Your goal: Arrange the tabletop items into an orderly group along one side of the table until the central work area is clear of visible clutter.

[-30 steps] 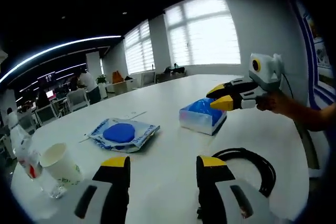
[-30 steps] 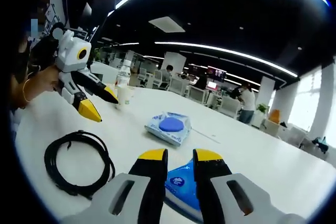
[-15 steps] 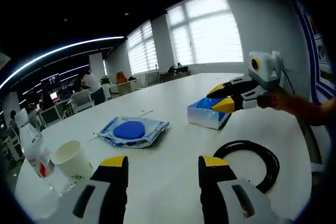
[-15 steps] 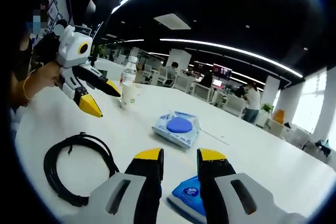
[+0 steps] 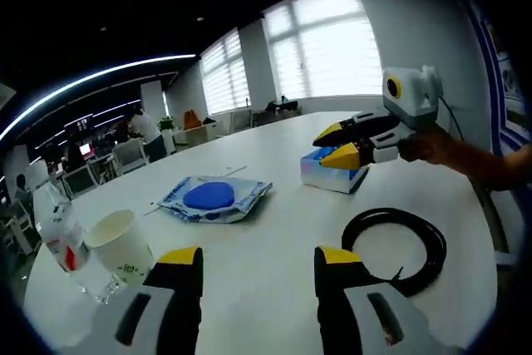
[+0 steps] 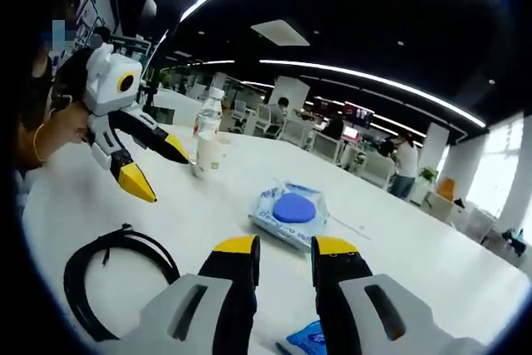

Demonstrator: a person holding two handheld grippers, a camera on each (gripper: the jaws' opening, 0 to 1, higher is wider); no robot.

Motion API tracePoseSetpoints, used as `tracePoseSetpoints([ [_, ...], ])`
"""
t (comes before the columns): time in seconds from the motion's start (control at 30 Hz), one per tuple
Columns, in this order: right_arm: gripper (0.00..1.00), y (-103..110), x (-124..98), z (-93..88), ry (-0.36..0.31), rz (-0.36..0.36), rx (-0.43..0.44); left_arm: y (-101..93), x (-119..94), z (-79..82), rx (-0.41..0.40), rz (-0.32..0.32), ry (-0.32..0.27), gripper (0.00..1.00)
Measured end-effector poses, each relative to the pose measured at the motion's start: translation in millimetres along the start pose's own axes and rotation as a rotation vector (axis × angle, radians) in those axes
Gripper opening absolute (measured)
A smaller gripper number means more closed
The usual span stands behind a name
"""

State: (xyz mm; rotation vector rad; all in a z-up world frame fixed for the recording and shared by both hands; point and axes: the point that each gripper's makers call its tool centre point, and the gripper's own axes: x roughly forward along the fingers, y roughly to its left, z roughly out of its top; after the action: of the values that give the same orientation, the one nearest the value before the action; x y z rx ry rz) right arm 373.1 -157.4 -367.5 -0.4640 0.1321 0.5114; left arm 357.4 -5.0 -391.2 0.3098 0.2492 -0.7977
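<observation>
1. You are at the reach-and-pick stage: nothing is gathered yet, and the things lie scattered over the white surface (image 5: 274, 230).
2. Your left tool (image 5: 259, 257) is spread wide with nothing between its tips. It hangs above bare surface, with the paper cup (image 5: 122, 247) and the plastic bottle (image 5: 60, 237) just to its left.
3. Your right tool (image 6: 284, 247) has a narrow gap between its tips and grips nothing. In the left gripper view it is parted and sits right over the blue tissue pack (image 5: 331, 175).
4. That pack lies just below and slightly right of your right tool's tips. Judging from this, it is the next pick: drop down, straddle it, then close.
5. The flat wipes packet (image 6: 292, 214) lies ahead of the right tool. The coiled black cable (image 6: 112, 276) lies to its left.
6. Containers: the cup stands upright, its mouth open, and I cannot tell what is inside. The bottle beside it looks nearly empty, though that is hard to judge.
</observation>
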Motion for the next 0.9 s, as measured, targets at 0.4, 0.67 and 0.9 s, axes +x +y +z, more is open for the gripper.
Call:
tracePoseSetpoints([
  [0.4, 0.19, 11, 33, 7.9, 0.034, 0.016, -0.011, 4.8, -6, -6.8, -0.014, -0.005, 0.001, 0.53],
  [0.67, 0.19, 23, 53, 8.4, 0.054, 0.044, -0.015, 9.6, -11, -3.3, -0.011, 0.001, -0.013, 0.53],
  [0.9, 0.19, 27, 62, 5.9, 0.066, 0.061, -0.025, 10.7, -12, -5.0, 0.004, -0.008, -0.002, 0.53],
])
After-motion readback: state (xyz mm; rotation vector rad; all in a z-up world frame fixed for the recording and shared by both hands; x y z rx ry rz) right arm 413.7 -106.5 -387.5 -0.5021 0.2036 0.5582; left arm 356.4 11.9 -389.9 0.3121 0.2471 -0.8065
